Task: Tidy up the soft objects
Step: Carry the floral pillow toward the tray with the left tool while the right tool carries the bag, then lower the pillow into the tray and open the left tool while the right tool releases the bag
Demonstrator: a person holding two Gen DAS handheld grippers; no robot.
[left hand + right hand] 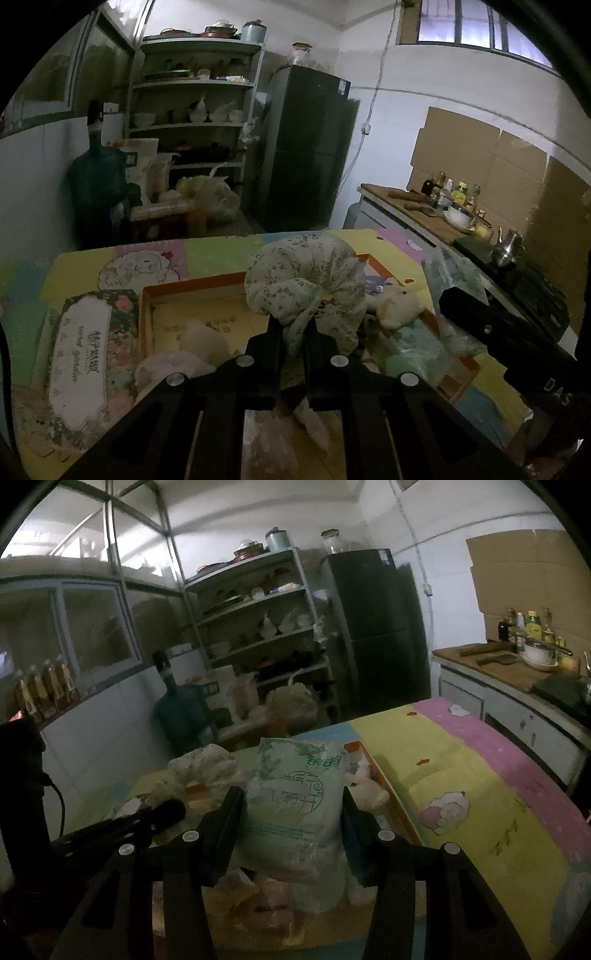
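Note:
In the left wrist view my left gripper (pixel 293 326) is shut on a tail of a floral cloth bundle (pixel 299 273), which hangs curled over an orange-rimmed box (pixel 192 290). A pale plush toy (pixel 192 350) lies inside the box at the left, and a white plush (pixel 395 304) lies at its right. In the right wrist view my right gripper (pixel 291 808) is shut on a pale green tissue pack (pixel 295 801), held upright above the box rim (pixel 373 766). The floral bundle (pixel 207 764) and the left gripper's body (pixel 147 819) show to its left.
A floral box lid (pixel 85 354) lies left of the box on the cartoon-print tablecloth (pixel 461 775). A counter (pixel 424 218) with bottles, a bowl and knives runs along the right. A dark fridge (pixel 306 147), metal shelves (pixel 192 125) and a water jug (pixel 99 184) stand behind the table.

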